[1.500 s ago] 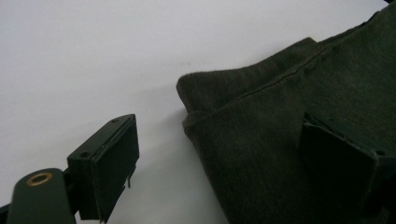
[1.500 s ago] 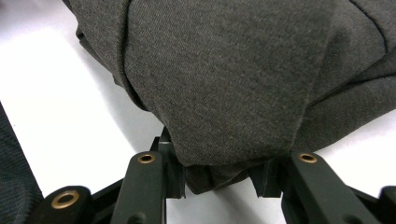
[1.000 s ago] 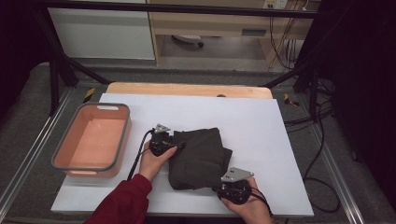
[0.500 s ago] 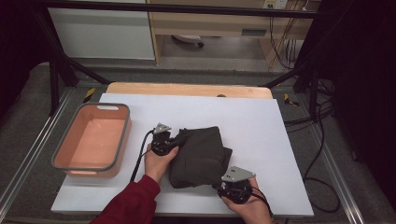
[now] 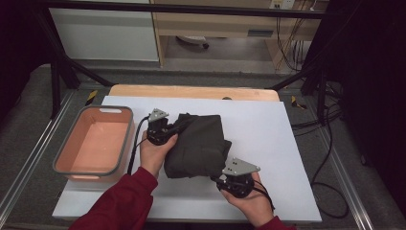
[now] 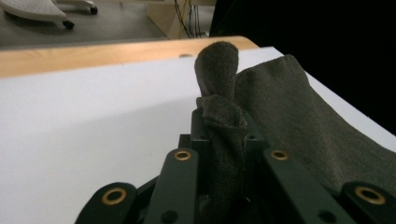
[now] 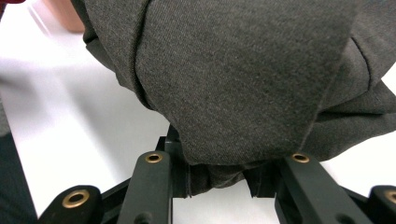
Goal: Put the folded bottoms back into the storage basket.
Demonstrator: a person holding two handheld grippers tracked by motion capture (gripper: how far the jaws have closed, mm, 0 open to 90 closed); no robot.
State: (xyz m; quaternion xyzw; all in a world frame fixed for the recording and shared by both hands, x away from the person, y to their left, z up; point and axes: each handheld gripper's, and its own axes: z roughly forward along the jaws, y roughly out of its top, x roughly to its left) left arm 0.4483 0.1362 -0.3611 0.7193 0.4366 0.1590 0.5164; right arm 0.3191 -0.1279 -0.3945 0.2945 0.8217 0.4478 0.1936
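You have the dark folded cloth (image 5: 198,146) in the middle of the white tabletop (image 5: 268,124). It is soft and limp, so it will sag between grips. The left tongs (image 6: 219,140) are clamped on a bunched corner, the right tongs (image 7: 219,179) on the near edge. The pink basin (image 5: 93,143) stands left; the right side is free.

Bare white table top (image 5: 268,129) right of the dark cloth (image 5: 198,143); basin (image 5: 64,160) left.
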